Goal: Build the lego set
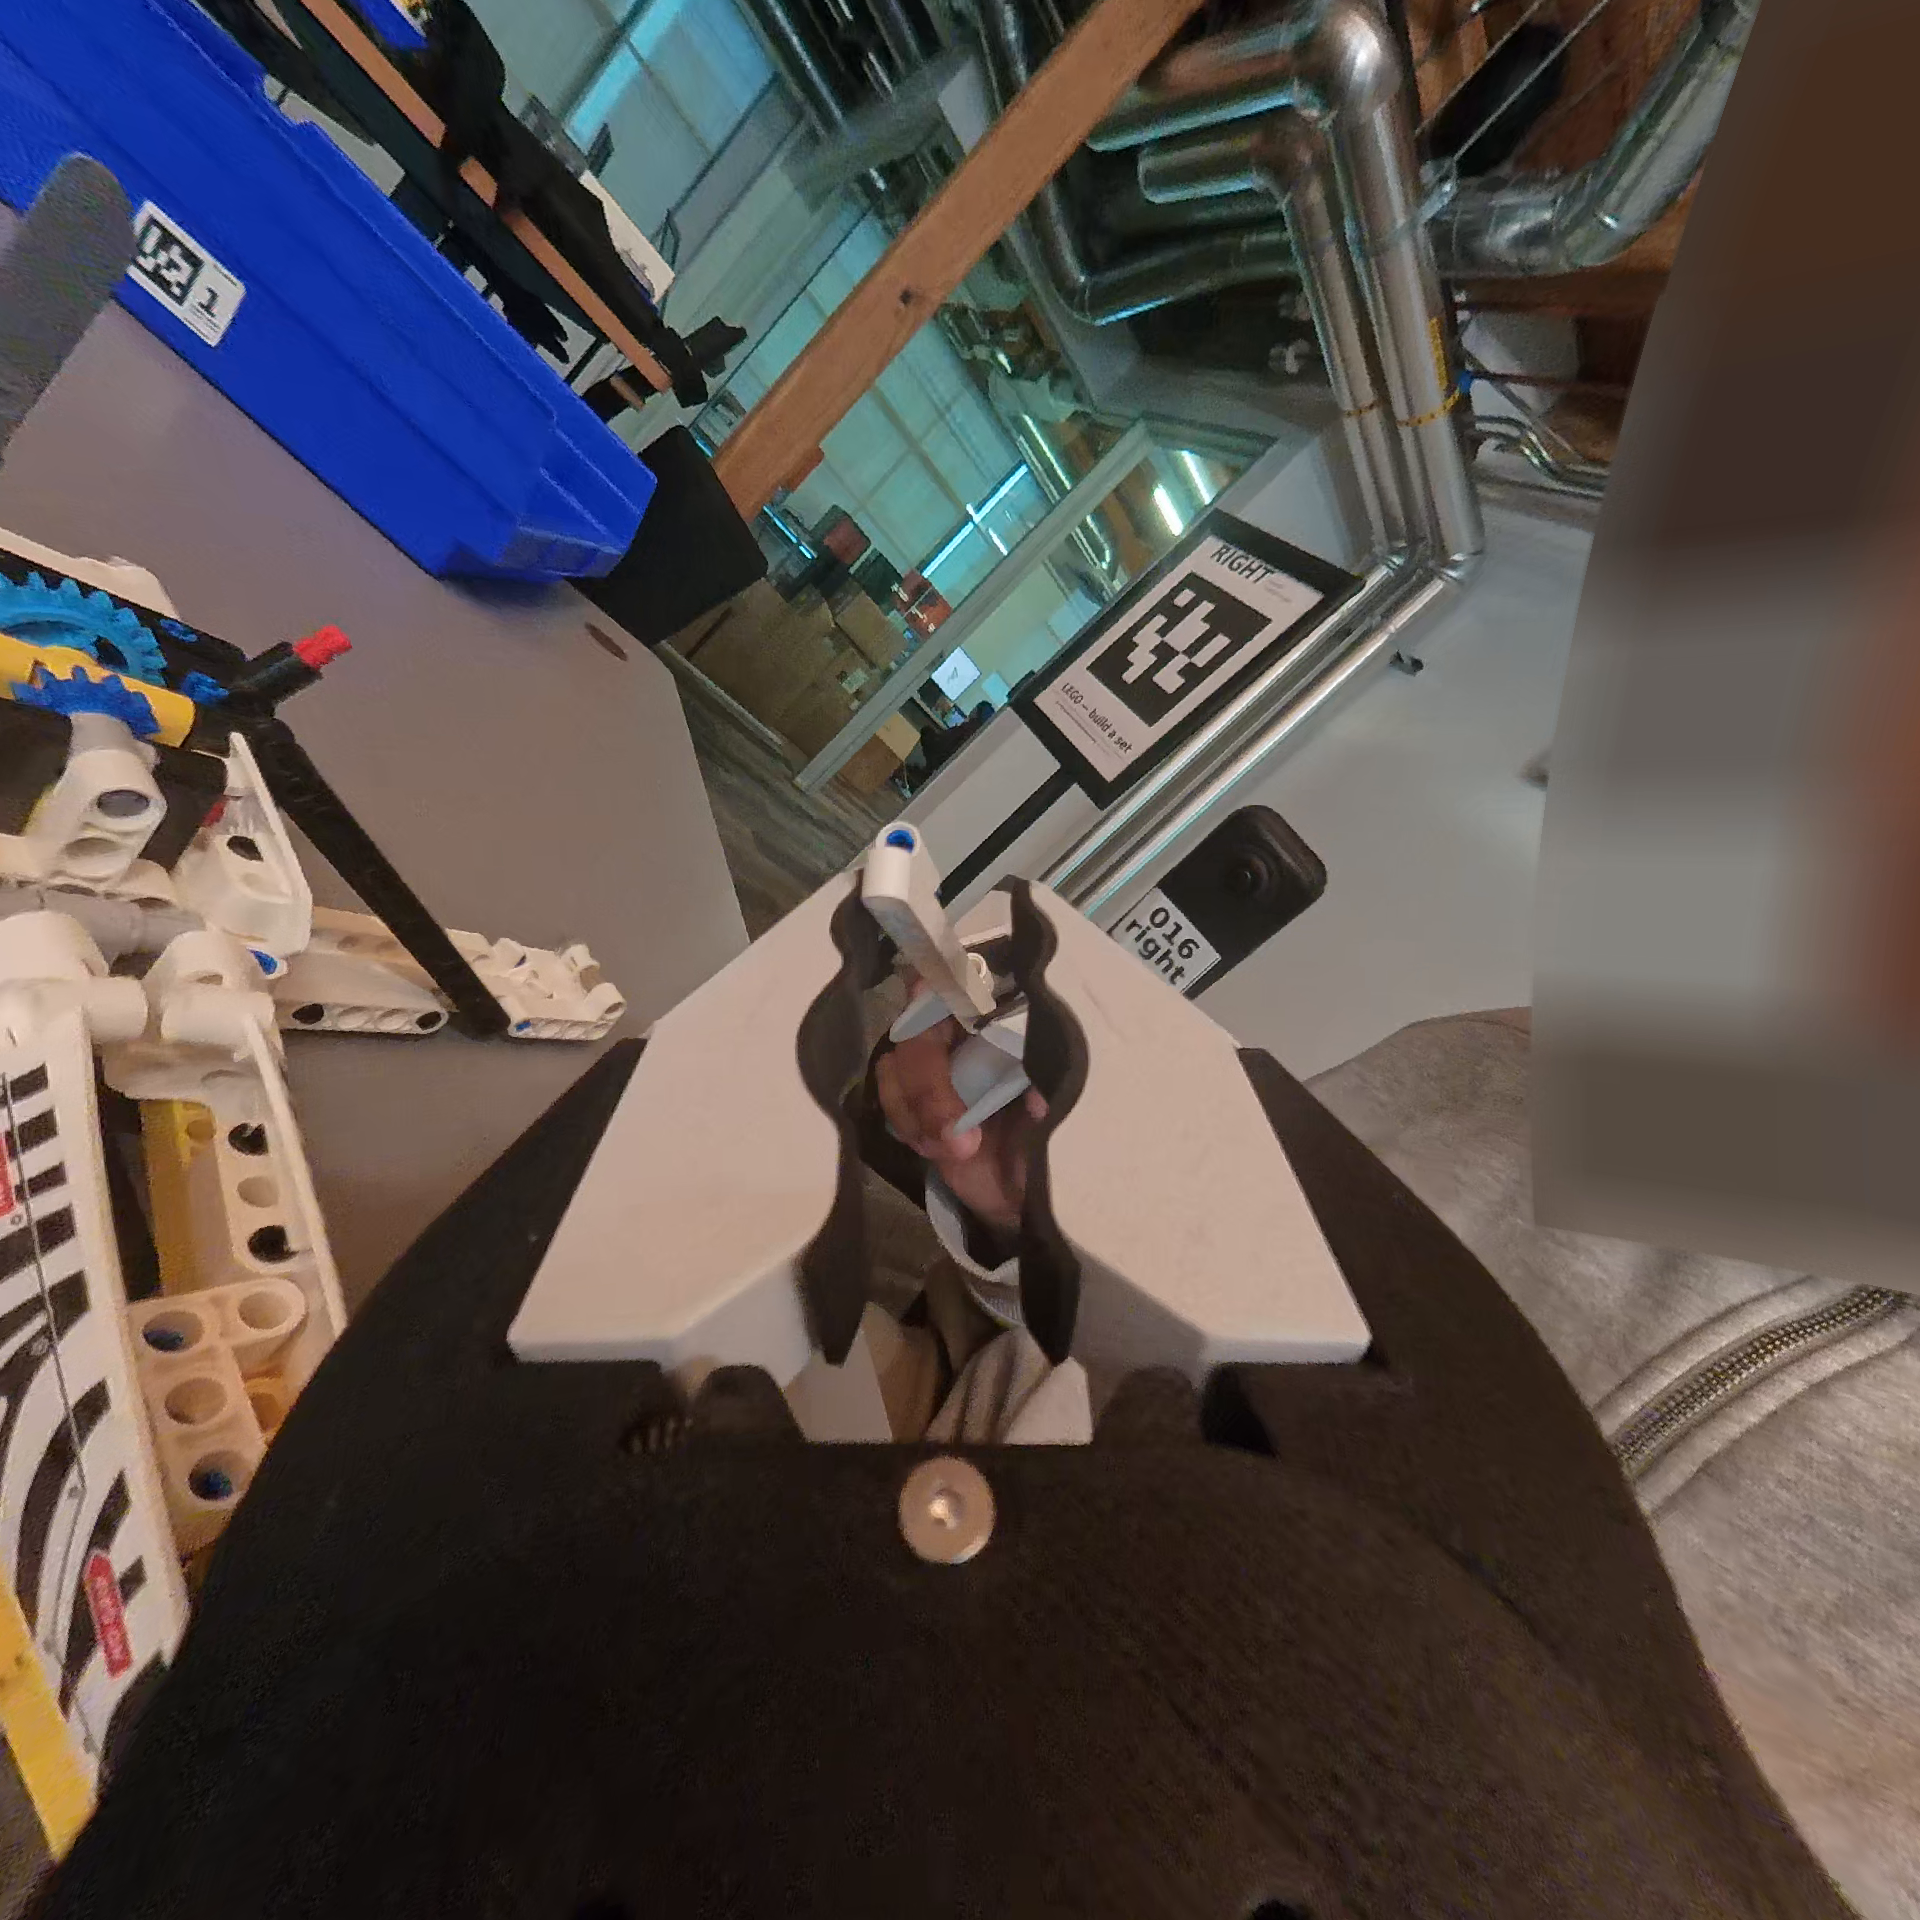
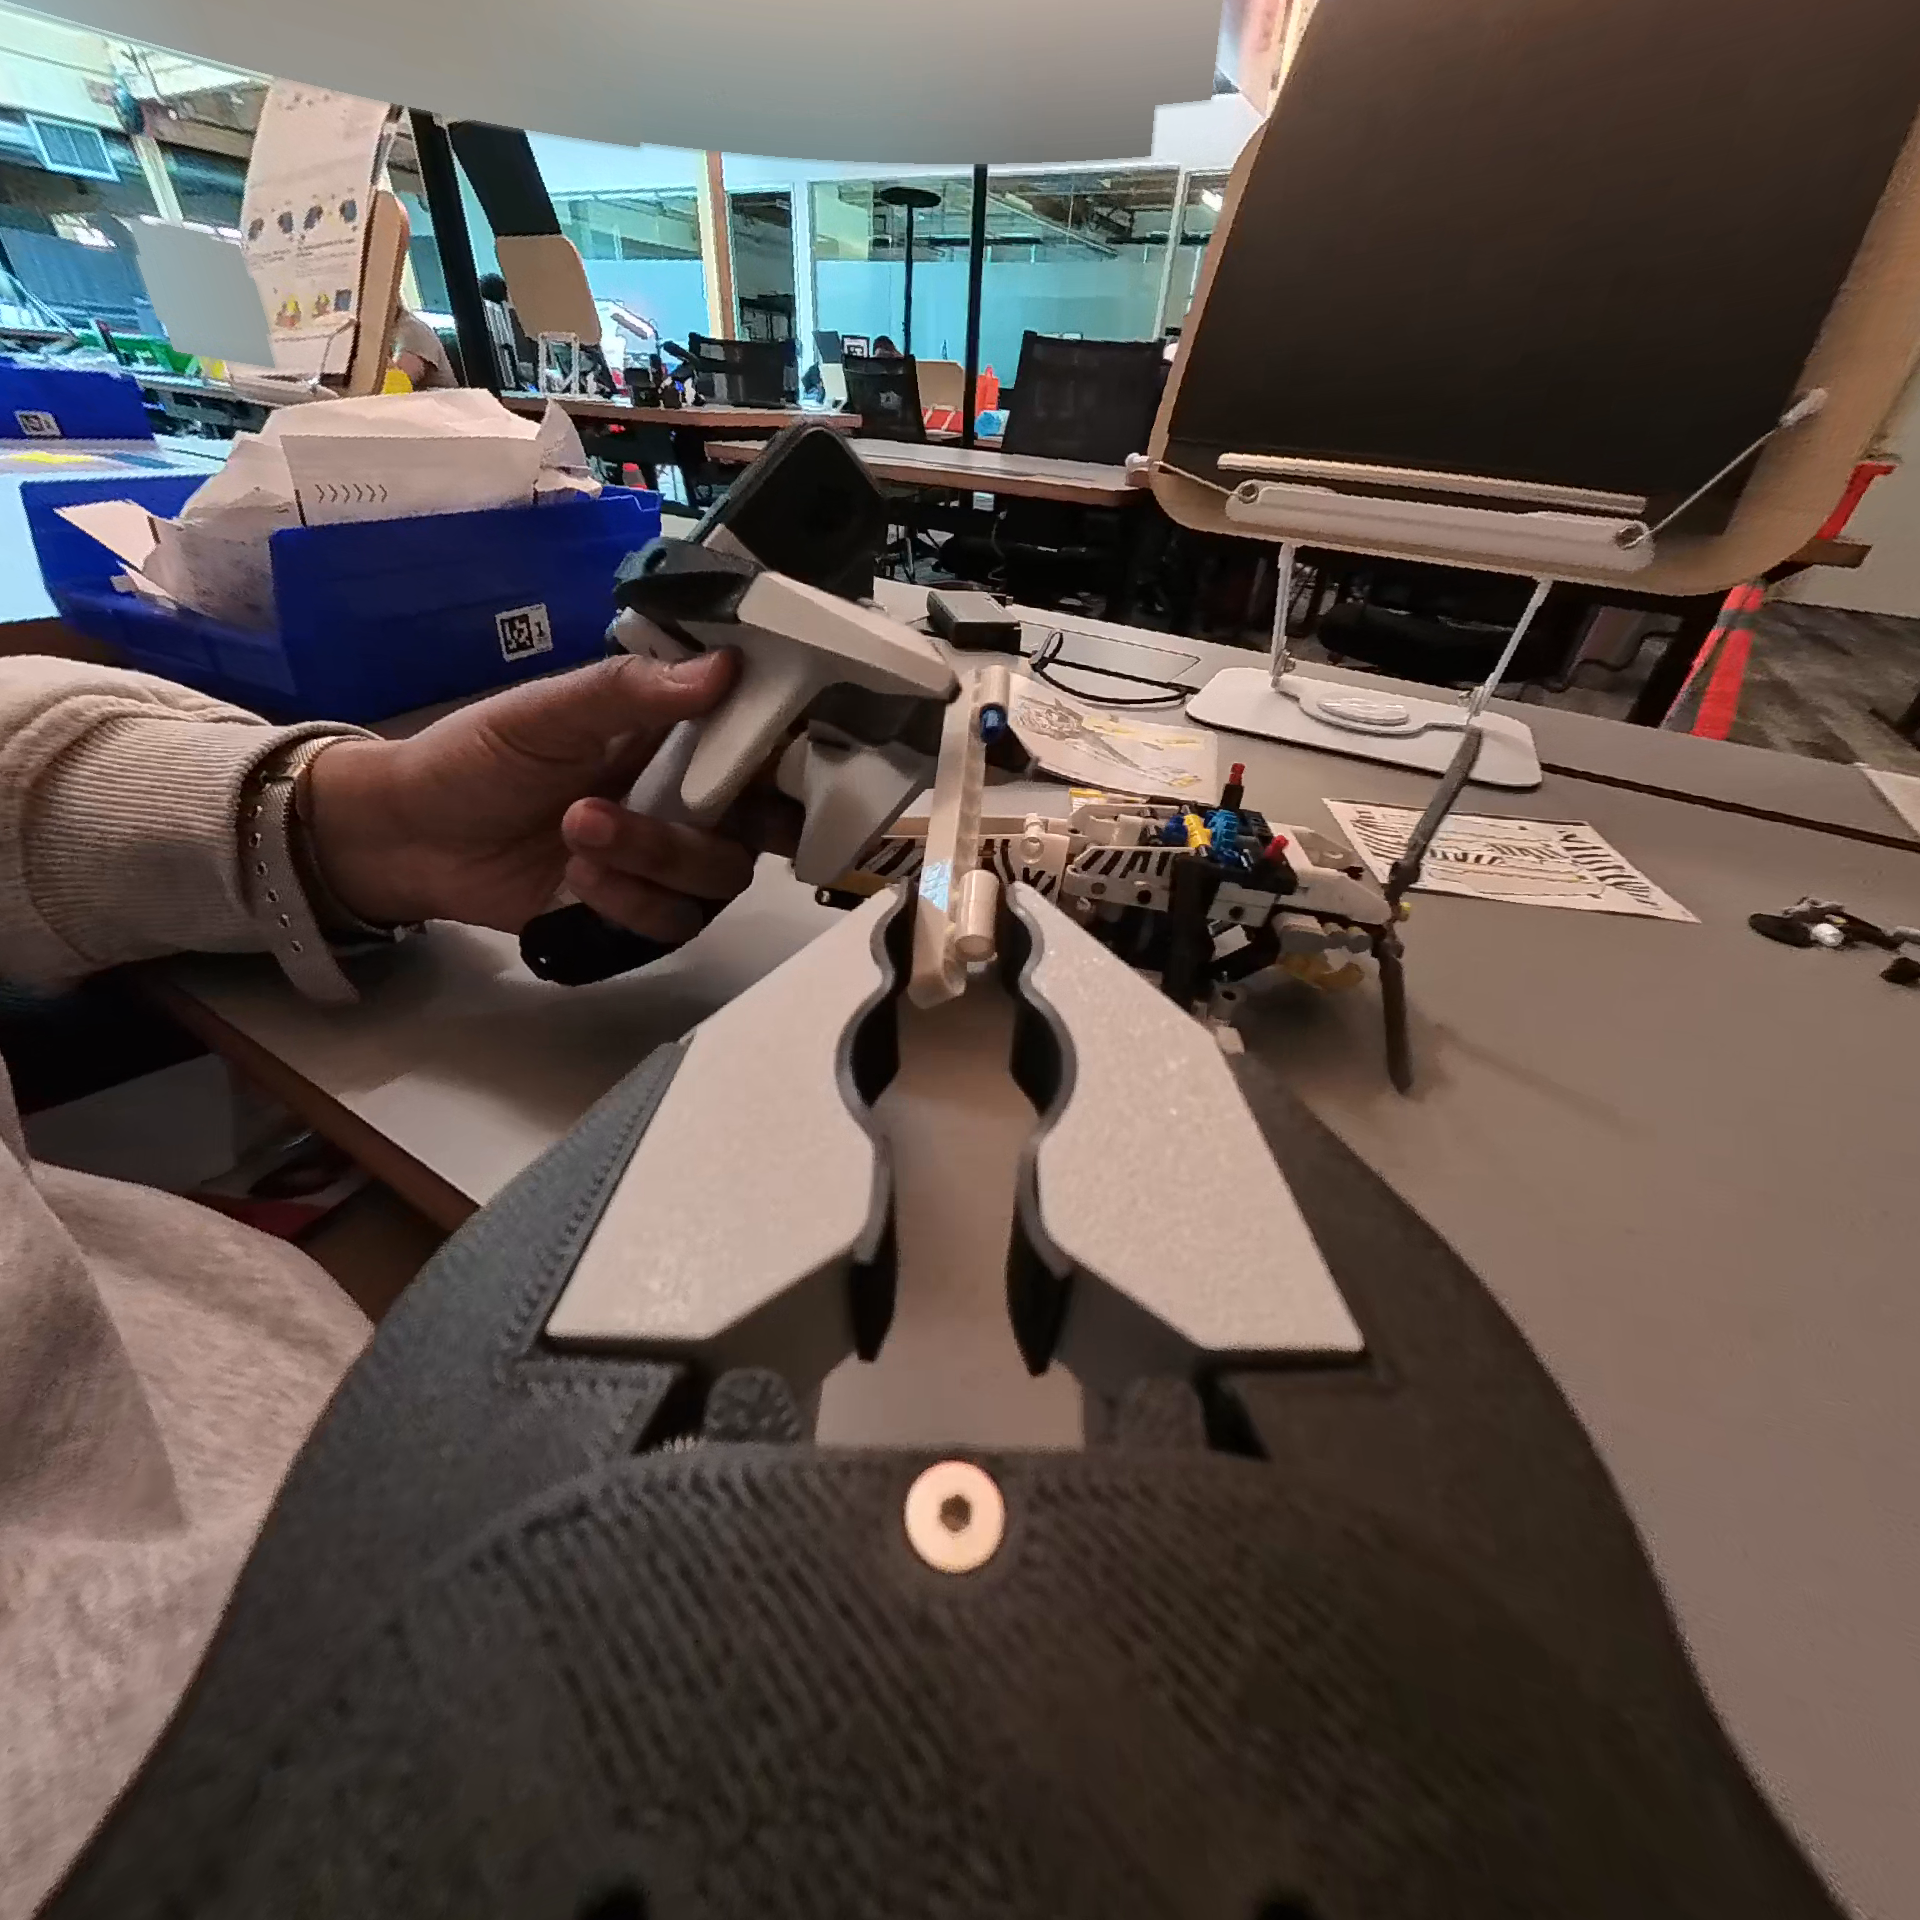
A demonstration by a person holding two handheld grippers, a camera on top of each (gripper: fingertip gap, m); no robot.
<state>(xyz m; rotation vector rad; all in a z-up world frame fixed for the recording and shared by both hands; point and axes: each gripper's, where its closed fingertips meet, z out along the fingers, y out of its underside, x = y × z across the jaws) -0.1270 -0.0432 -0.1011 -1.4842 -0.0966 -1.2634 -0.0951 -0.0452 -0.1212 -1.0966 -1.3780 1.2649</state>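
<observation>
- Blue bin (image 1: 343, 343), upper left: white code tag (image 1: 187, 272) with a digit.
- Right of centre: black-framed sign (image 1: 1184, 655), code and print.
- Below it: white numbered sticker (image 1: 1164, 945).
- Sticker sheet (image 2: 1507, 857), right: print too small.

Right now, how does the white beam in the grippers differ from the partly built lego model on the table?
The white beam is one slim piece held in the air, tilted; the lego model is a bulky many-part assembly resting on the grey table. The beam is plain white with a blue pin at its top end; the model carries zebra stripes plus blue, yellow and red parts. Both are mostly white.
</observation>
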